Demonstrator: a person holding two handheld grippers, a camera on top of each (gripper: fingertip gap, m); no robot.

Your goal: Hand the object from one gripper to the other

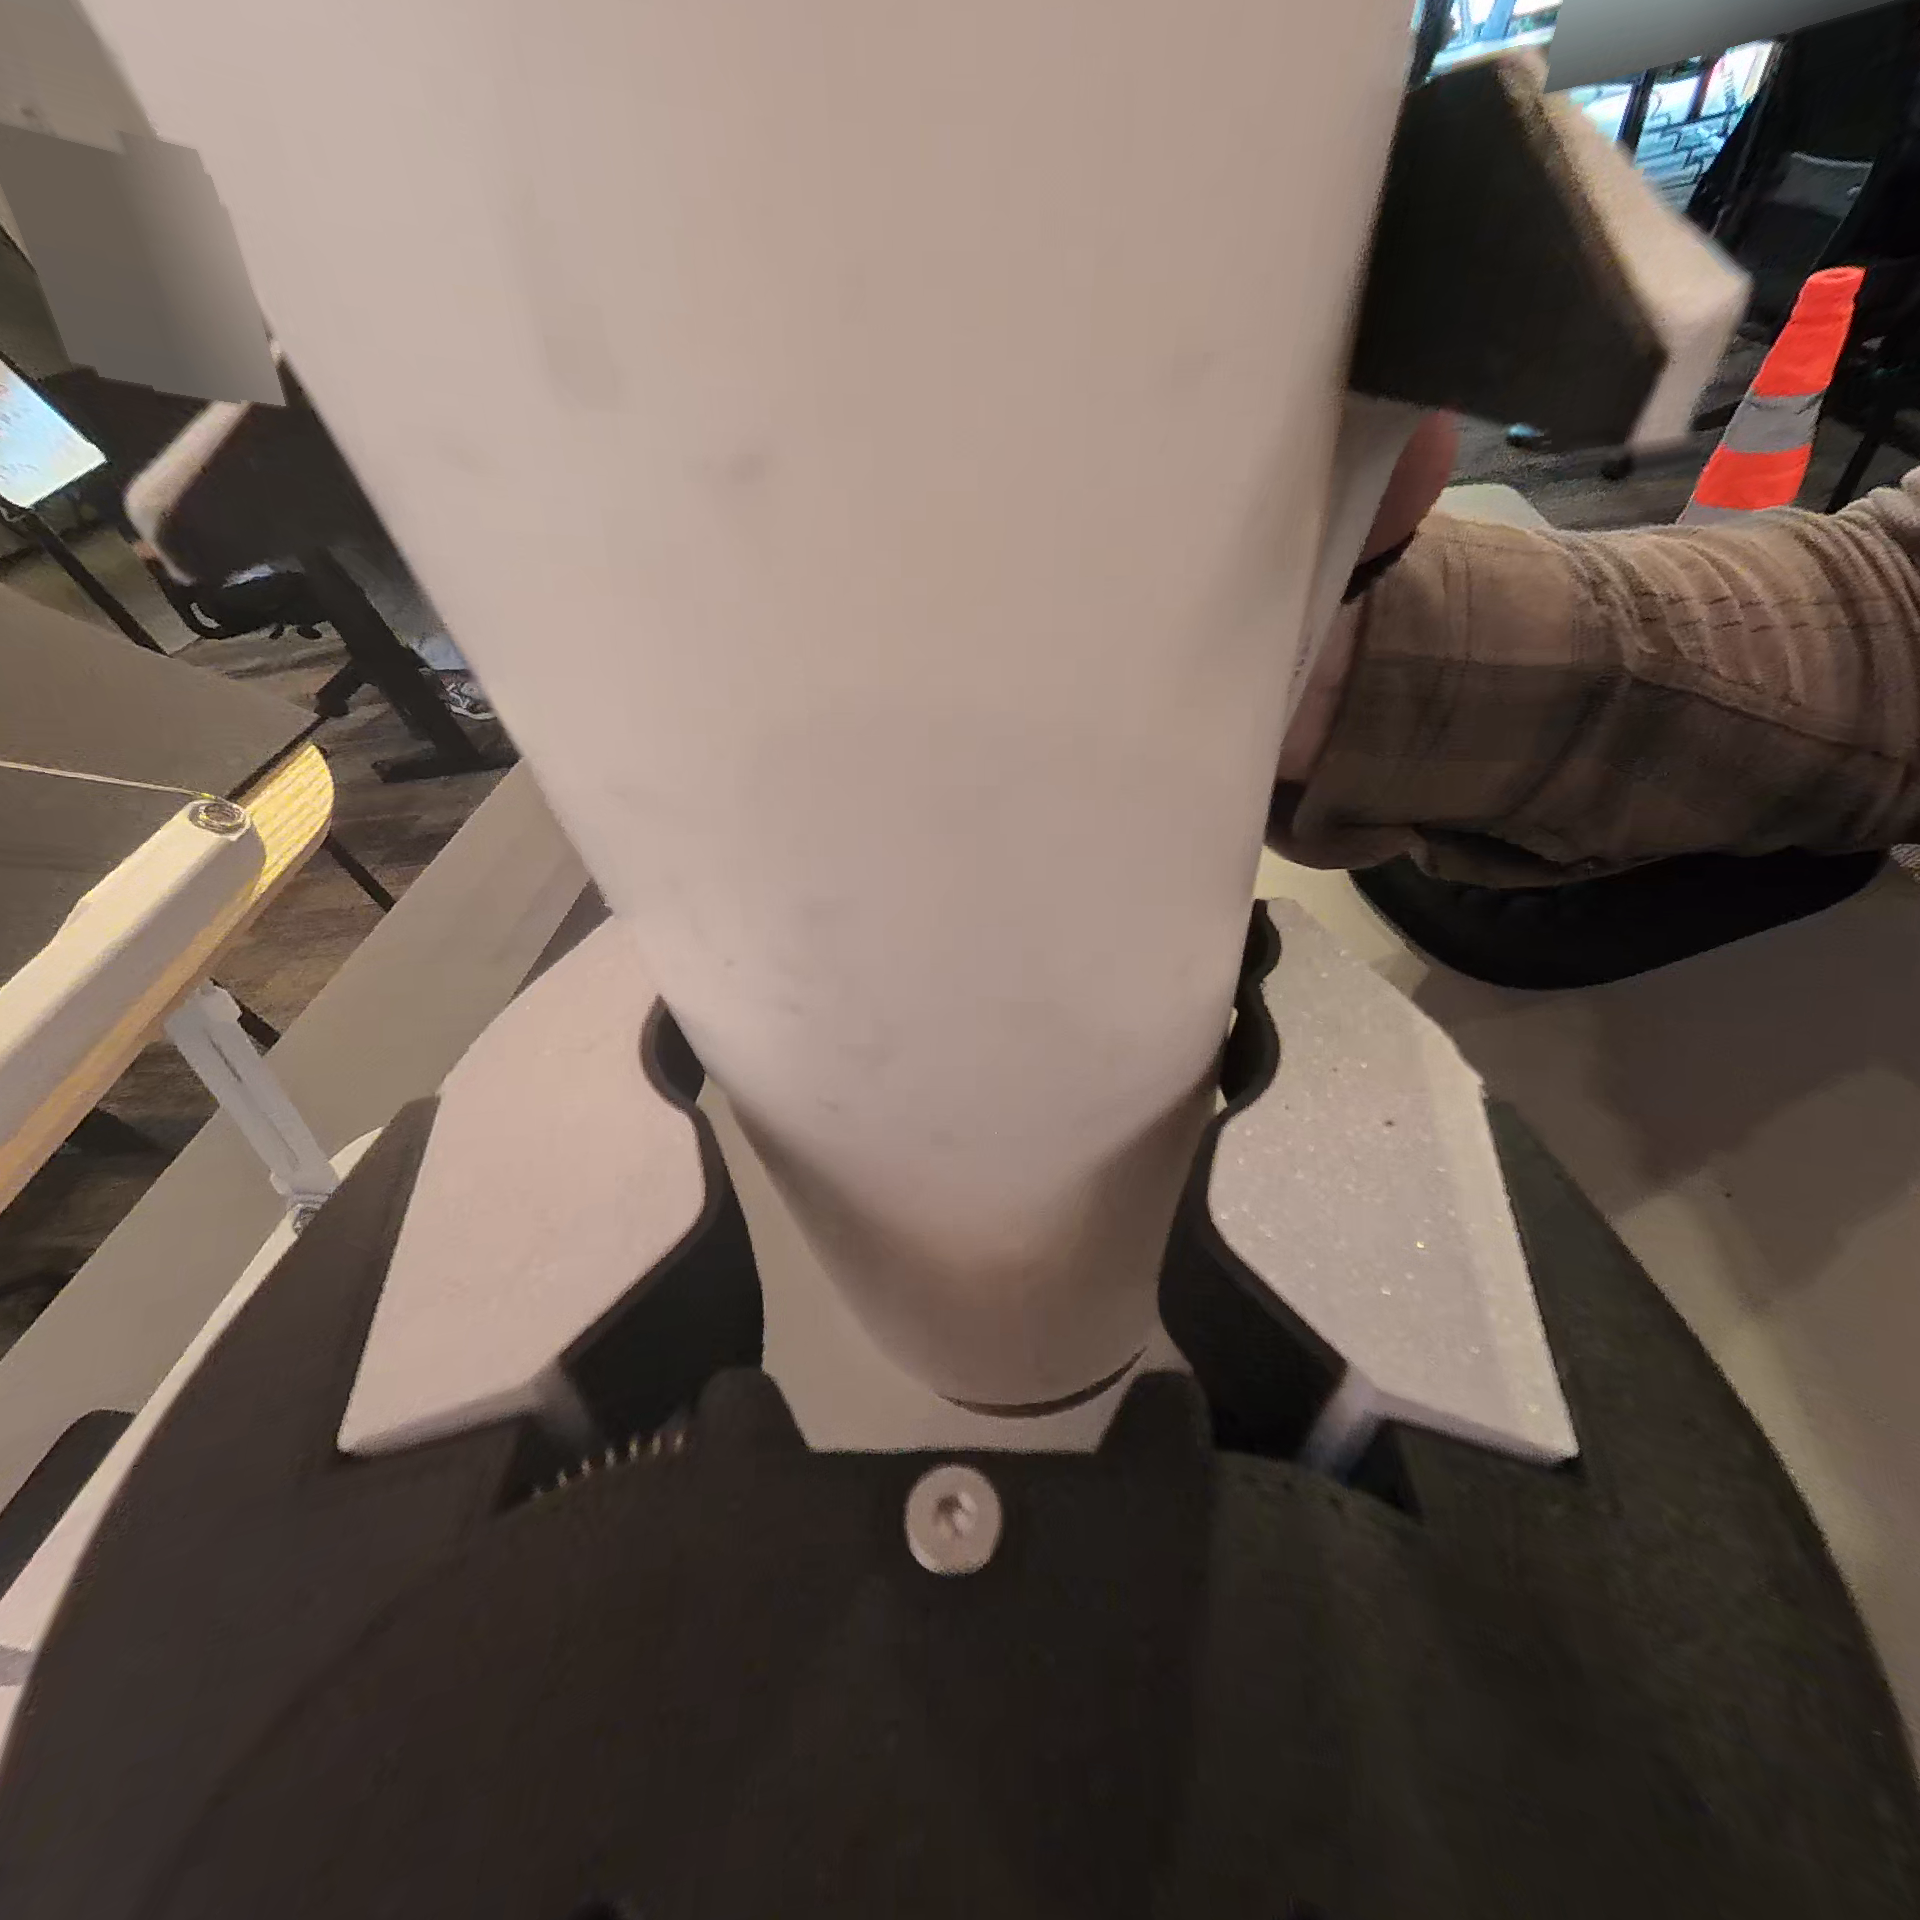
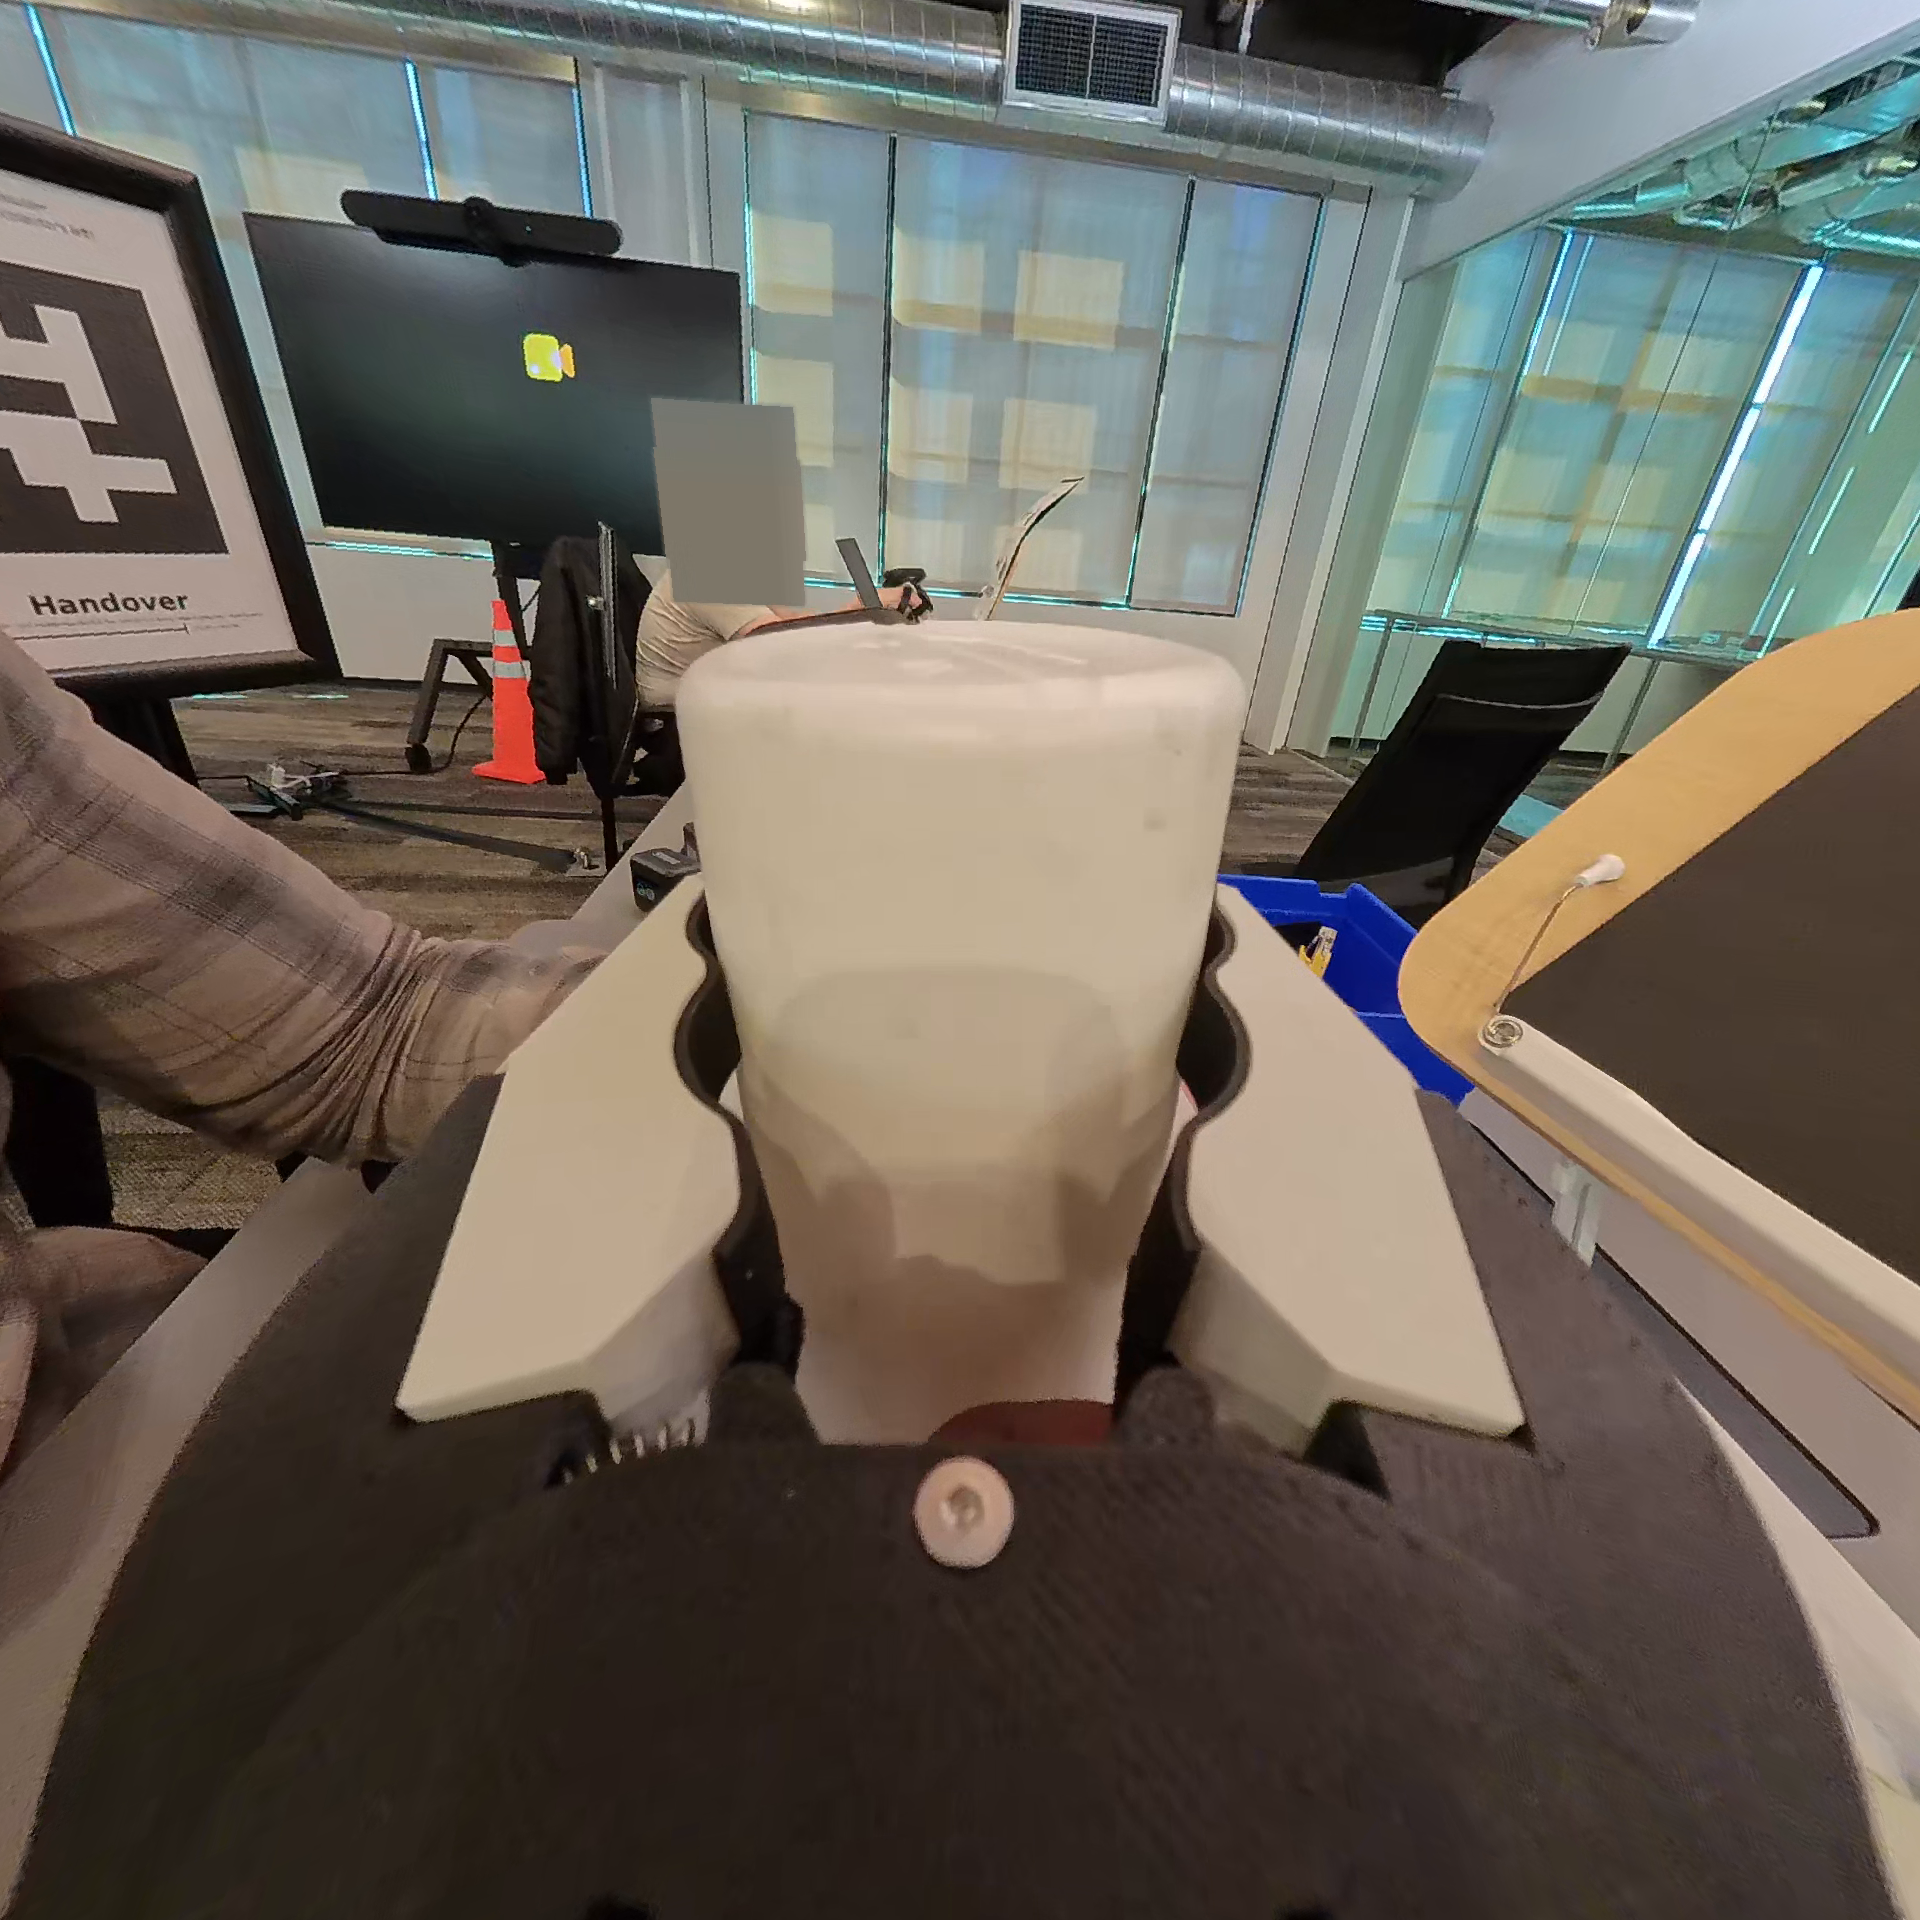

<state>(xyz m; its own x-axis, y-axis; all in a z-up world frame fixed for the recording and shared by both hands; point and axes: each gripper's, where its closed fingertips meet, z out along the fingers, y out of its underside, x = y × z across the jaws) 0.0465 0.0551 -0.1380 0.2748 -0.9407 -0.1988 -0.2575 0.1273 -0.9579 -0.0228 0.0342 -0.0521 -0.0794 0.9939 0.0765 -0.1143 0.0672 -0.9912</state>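
Between the fingers of both tools sits one white plastic bottle [image 2: 961,914], a tall translucent cylinder with a rounded end. In the right wrist view the right hand-held gripper [image 2: 961,997] has its two white fingers pressed against the bottle's sides, the dark wavy pads touching it on either flank; a darker band shows through the plastic low down, but what it is cannot be told. In the left wrist view the left hand-held gripper [image 1: 951,1049] is likewise closed against the bottle's narrow lower end, and the bottle fills most of that view, hiding nearly everything ahead.

Around it: a plaid sleeve [image 1: 1621,686] reaches in from the right of the left view, and the same sleeve shows at the left of the right view. An orange traffic cone [image 2: 507,696] stands on the carpet, near a seated person. A blue bin [image 2: 1351,966] sits just right of the right gripper, with something small and yellow inside. A large dark screen [image 2: 488,384] stands beyond, with a framed sign [image 2: 114,416] at far left. A wood-edged panel [image 2: 1662,883] tilts in at right above the pale bench [image 1: 1662,1122].
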